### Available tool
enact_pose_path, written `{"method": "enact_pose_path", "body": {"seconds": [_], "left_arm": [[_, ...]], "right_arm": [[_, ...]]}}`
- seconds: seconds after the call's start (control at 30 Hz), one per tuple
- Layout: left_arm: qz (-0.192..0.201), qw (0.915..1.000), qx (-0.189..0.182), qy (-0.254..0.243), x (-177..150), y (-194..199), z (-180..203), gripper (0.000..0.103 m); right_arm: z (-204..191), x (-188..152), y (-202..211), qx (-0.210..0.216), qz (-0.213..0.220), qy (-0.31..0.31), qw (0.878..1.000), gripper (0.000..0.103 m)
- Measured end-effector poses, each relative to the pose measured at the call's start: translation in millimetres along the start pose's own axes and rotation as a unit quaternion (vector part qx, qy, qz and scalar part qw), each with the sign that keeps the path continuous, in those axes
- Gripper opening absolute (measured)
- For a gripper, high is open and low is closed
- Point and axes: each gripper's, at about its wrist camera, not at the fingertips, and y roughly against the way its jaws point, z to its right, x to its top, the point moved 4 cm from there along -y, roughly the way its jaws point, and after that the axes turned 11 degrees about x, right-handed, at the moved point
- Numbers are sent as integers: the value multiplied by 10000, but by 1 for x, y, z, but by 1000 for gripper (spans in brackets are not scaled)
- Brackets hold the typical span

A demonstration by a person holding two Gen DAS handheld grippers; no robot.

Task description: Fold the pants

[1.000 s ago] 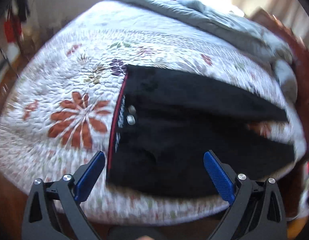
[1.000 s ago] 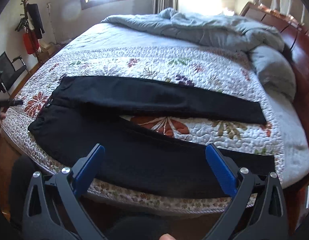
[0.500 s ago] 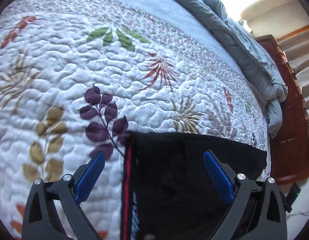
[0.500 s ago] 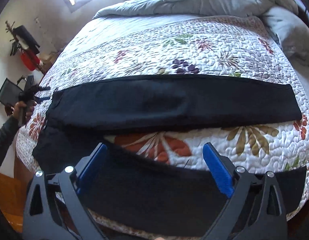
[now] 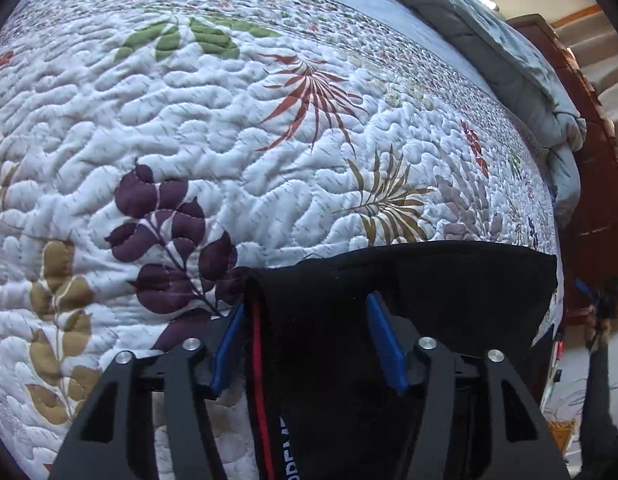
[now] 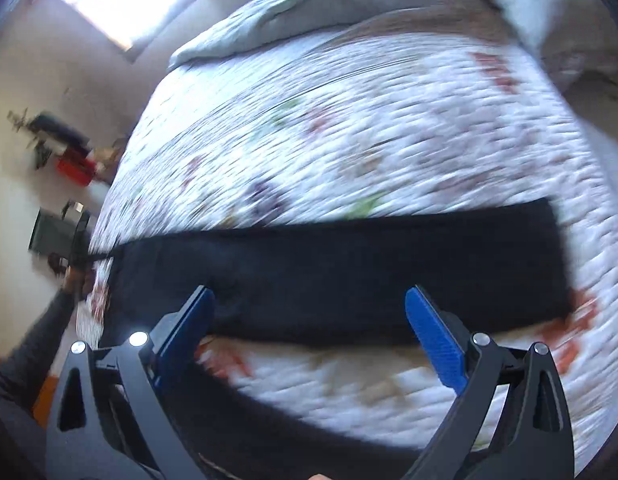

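Observation:
Black pants (image 6: 341,276) lie spread on a flowered quilt (image 6: 389,140), the far leg straight and the near leg (image 6: 229,420) low in the right wrist view. My left gripper (image 5: 307,340) is down at the far waistband corner (image 5: 261,320), which has a red stripe. Its jaws are closing with that corner between them, and the black cloth (image 5: 429,288) bunches up there. A firm pinch does not show. My right gripper (image 6: 309,320) hangs open above the far leg with nothing between its blue pads (image 6: 437,344); that view is blurred.
A rumpled grey duvet (image 5: 509,60) lies along the far side of the bed, next to a dark wooden headboard (image 5: 589,200). A sleeved arm (image 6: 41,344) reaches to the bed's left end. A red object (image 6: 75,170) and dark items stand by the wall.
My left gripper came down onto the far waistband corner and its jaws narrowed around it. My right gripper swung forward over the far leg and rolled, still wide open.

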Motion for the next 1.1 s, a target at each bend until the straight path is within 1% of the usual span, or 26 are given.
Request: {"method": "enact_pose_path", "body": {"seconds": [0.03, 0.1, 0.13, 0.2, 0.27, 0.3, 0.33, 0.4, 0.43, 0.5, 0.53, 0.57, 0.6, 0.63, 0.67, 0.7, 0.73, 0.77, 0.8, 0.83, 0.87, 0.9, 0.97, 1.1], "left_arm": [[0, 10000, 49, -34, 0, -1, 1, 61], [37, 9999, 135, -57, 0, -3, 4, 62], [54, 9999, 130, -22, 0, -3, 3, 61], [73, 9998, 163, 91, 0, -2, 0, 55], [78, 9996, 215, 139, 1, -1, -2, 49], [79, 9996, 242, 151, 0, -1, -3, 48], [85, 9995, 261, 170, 0, -1, -3, 48], [102, 9992, 304, 239, 1, -3, -4, 49], [117, 9991, 278, 301, 1, -3, -4, 51], [168, 9985, 192, 478, 3, -4, -3, 61], [186, 9984, 207, 499, 3, -4, -1, 62], [208, 9983, 294, 461, 3, -4, 2, 62], [225, 9981, 443, 368, 2, -4, 5, 61], [239, 9976, 563, 314, 2, -4, 7, 58], [262, 9970, 648, 333, 1, -3, 6, 51], [273, 9968, 621, 414, 1, -2, 4, 43], [286, 9968, 561, 496, 1, 0, 3, 38], [294, 9969, 526, 505, 1, 3, 4, 30], [299, 9969, 554, 468, 1, 4, 6, 25], [316, 9966, 644, 413, 0, 6, 10, 24], [336, 9963, 688, 385, 0, 8, 14, 21], [388, 9960, 710, 389, 0, 12, 17, 20], [505, 9952, 708, 448, -1, 21, 19, 19], [758, 9931, 773, 443, -6, 44, 28, 15]], "right_arm": [[26, 14, 8, -147, -15, -189, 9997, 96], [64, 30, 13, -352, -86, -423, 9984, 96], [91, 40, 13, -543, -159, -590, 9967, 96], [122, 47, 8, -700, -306, -772, 9941, 96], [146, 50, -2, -830, -534, -788, 9920, 96], [155, 51, -6, -858, -581, -790, 9915, 96], [163, 51, -11, -790, -647, -839, 9912, 96], [175, 47, -24, -788, -863, -742, 9904, 96], [178, 45, -28, -726, -946, -710, 9903, 97], [177, 43, -30, -613, -997, -548, 9916, 97], [172, 40, -29, -414, -1033, -414, 9929, 95], [170, 39, -28, -275, -1031, -361, 9936, 84], [169, 37, -26, -153, -1015, -343, 9941, 78], [172, 36, -24, -125, -997, -364, 9943, 71], [177, 34, -22, -103, -981, -436, 9942, 61], [182, 33, -18, -125, -972, -455, 9941, 55], [186, 32, -13, -137, -950, -453, 9944, 40], [190, 30, -7, -92, -904, -492, 9947, 26], [191, 29, -3, -80, -876, -476, 9950, 20], [189, 32, -2, -97, -869, -440, 9952, 11], [187, 30, 4, -116, -830, -363, 9958, 9], [185, 29, 9, -111, -797, -313, 9963, 8], [178, 27, 15, -136, -721, -190, 9971, 8], [160, 32, 24, -418, -598, 35, 9973, 7]]}}
